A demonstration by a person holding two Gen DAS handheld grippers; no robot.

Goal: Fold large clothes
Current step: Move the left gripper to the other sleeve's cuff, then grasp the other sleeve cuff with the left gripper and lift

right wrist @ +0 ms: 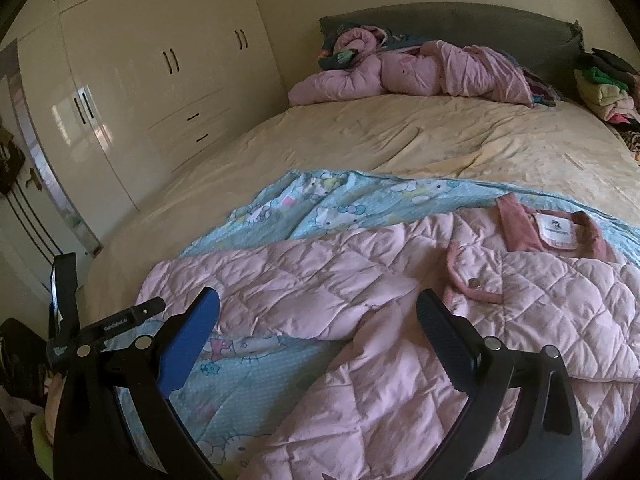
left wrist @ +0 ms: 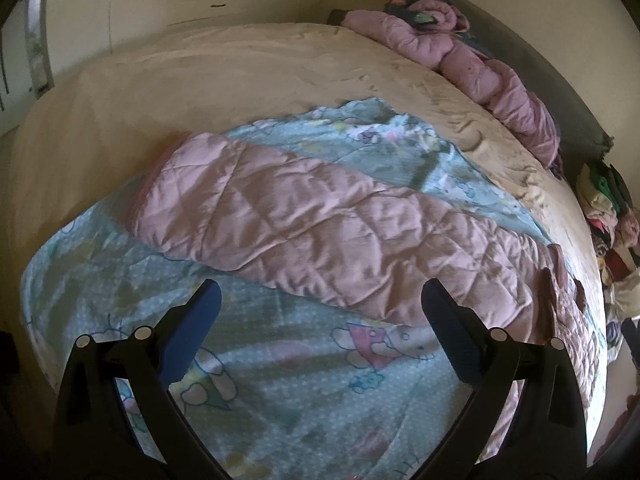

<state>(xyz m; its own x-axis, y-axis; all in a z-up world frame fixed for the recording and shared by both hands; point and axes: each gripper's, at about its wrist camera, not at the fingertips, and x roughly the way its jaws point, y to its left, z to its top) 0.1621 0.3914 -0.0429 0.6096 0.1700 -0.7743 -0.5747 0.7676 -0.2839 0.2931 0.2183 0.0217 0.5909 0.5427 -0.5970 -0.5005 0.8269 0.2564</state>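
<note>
A pink quilted jacket point(right wrist: 360, 276) lies flat on a light-blue cartoon-print blanket point(right wrist: 320, 196) on the bed. Its collar with a white label point(right wrist: 556, 228) points to the far right. One sleeve point(left wrist: 280, 216) stretches out to the left across the blanket point(left wrist: 280, 380). My left gripper point(left wrist: 320, 300) hovers open just short of that sleeve's near edge, nothing between its fingers. My right gripper point(right wrist: 318, 308) hangs open above the armpit area where sleeve and body meet, holding nothing. The left gripper's body point(right wrist: 80, 320) shows at the lower left of the right wrist view.
A cream bedsheet point(right wrist: 420, 140) covers the bed beyond the blanket. A crumpled pink garment point(right wrist: 408, 72) lies by the dark headboard point(right wrist: 460, 20). A pile of folded clothes point(right wrist: 604, 84) stands at the far right. White wardrobe doors point(right wrist: 140, 80) line the left wall.
</note>
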